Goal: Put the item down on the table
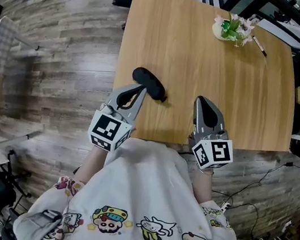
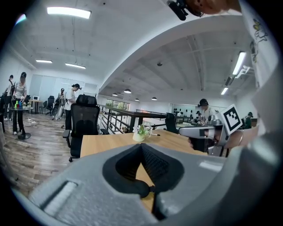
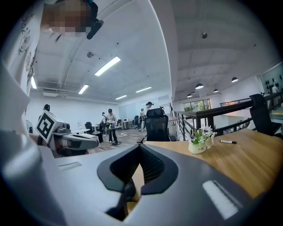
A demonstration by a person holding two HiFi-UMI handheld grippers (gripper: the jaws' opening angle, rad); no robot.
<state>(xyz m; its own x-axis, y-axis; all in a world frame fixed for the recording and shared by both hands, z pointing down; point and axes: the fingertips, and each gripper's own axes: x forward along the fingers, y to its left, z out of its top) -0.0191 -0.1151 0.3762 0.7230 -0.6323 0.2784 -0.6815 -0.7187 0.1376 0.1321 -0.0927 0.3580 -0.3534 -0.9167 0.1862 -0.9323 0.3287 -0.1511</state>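
Note:
A black oblong item (image 1: 150, 82) lies on the wooden table (image 1: 207, 57) near its front left part. My left gripper (image 1: 143, 88) has its tip right at the item's near edge, and whether they touch cannot be told. In the left gripper view the left gripper (image 2: 141, 145) has its tips together with nothing between them, and the item is hidden below the jaws. My right gripper (image 1: 199, 99) hovers over the table's front edge, apart from the item. It (image 3: 139, 145) is shut and empty.
A small white pot of flowers (image 1: 230, 30) and a pen (image 1: 259, 45) sit at the table's far right. A black office chair (image 2: 85, 119) stands at the far left corner. People stand further off on the wooden floor (image 1: 63, 55).

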